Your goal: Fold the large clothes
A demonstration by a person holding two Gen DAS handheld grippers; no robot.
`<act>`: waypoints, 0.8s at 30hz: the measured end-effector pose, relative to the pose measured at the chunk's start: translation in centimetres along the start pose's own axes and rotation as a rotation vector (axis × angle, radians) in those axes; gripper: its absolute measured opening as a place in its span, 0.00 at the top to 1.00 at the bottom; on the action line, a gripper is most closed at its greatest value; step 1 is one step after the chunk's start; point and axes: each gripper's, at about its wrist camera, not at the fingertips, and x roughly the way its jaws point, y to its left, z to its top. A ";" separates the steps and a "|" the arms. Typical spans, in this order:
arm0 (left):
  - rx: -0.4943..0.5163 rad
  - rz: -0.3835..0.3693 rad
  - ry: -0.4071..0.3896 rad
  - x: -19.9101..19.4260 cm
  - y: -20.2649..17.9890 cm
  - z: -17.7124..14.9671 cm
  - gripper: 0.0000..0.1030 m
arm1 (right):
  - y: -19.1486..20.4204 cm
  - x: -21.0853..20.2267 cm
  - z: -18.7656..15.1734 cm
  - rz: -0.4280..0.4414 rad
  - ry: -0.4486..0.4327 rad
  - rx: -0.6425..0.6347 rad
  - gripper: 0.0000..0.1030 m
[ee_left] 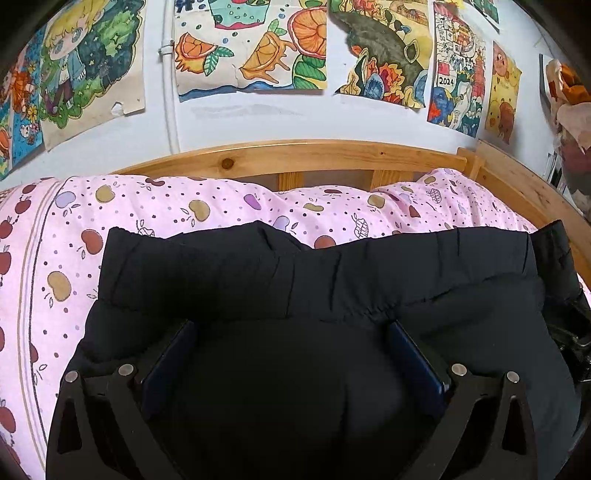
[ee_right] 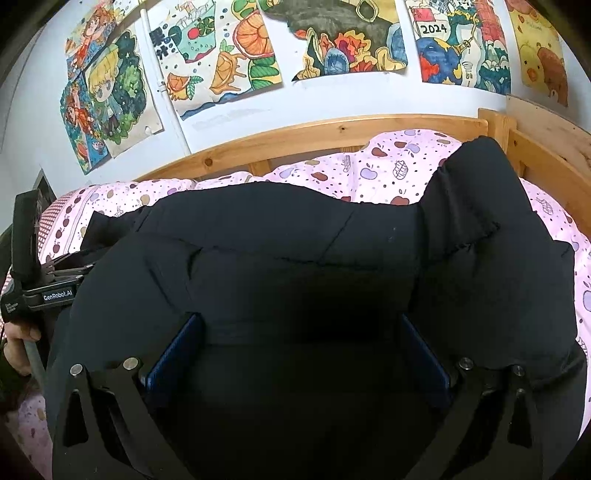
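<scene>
Black padded fabric garment [ee_left: 332,280] was spanned by the wide-spread left gripper [ee_left: 291,332] and right gripper [ee_right: 301,325]; whether either gripped it could not be told.

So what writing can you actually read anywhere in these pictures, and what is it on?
"2024": on a white sign in the colourful drawing on the wall.
"GenRobot.AI": on the left gripper's body, seen from the right wrist camera.
Large characters on the fruit drawing: not readable to me.
Small print beside the brand label: too small.
</scene>
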 end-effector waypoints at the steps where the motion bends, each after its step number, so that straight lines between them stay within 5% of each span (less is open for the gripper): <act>1: 0.002 0.000 -0.004 -0.1 0.0 -0.1 0.00 | -0.1 -0.1 -0.1 0.004 -0.007 0.001 0.01; 24: 0.027 0.008 -0.066 -1.9 0.3 -1.9 0.00 | 0.0 -2.2 -1.1 0.003 -0.073 -0.023 0.01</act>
